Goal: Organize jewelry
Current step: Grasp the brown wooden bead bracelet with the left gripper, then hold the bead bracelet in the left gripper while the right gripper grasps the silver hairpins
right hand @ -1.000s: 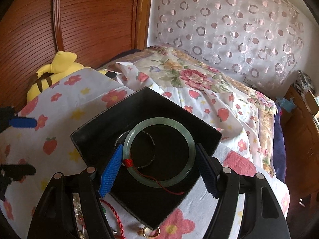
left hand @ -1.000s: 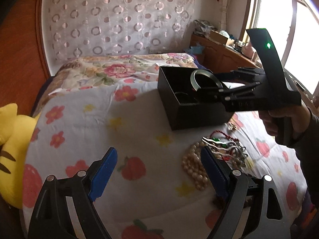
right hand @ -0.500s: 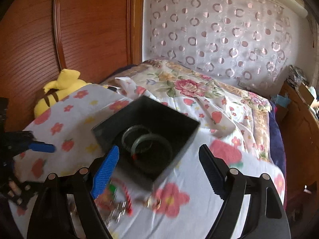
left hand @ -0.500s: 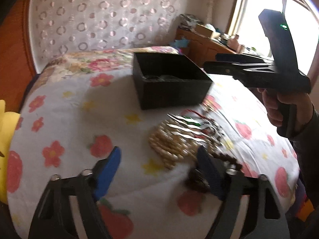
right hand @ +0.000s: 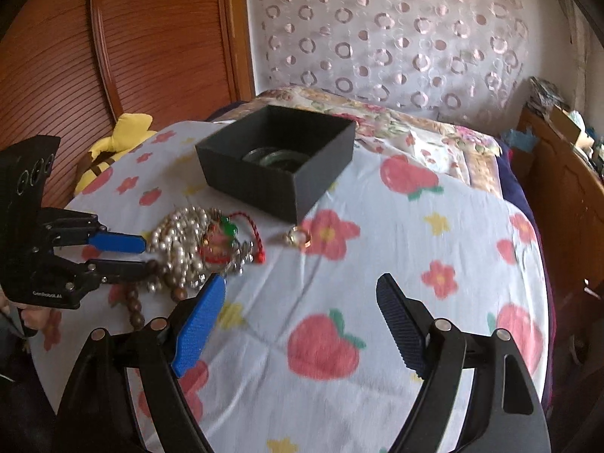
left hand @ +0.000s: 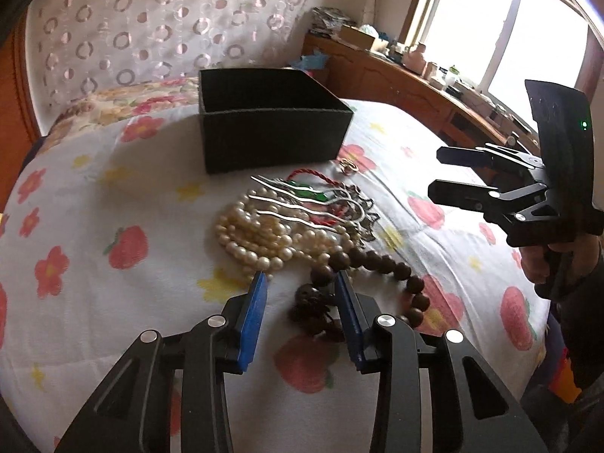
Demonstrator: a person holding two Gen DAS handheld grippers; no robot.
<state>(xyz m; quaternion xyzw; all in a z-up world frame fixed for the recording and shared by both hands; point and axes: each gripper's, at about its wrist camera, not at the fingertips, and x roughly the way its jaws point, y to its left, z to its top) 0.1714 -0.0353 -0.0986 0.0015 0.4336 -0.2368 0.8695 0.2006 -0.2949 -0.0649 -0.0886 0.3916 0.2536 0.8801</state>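
The left claw (left hand: pixel 300 288), narrowed but not yet pinching, straddles the near end of the wooden bead bracelet (left hand: pixel 362 277) on the bed; light, limp and slippery, it is probably best gripped across one strand, while the right claw (right hand: pixel 298 313) hangs wide and empty.

Left gripper (left hand: pixel 300 283): black linkage frame, silver rivets behind blue ribbed fingers (left hand: pixel 253 311); pale lettering on the body in the right wrist view. Right gripper (right hand: pixel 298 300): identical build, ribbed fingers (right hand: pixel 198 324); black upright plate behind carries a green light. Bare-skinned hand (left hand: pixel 543 264), dark sleeve.
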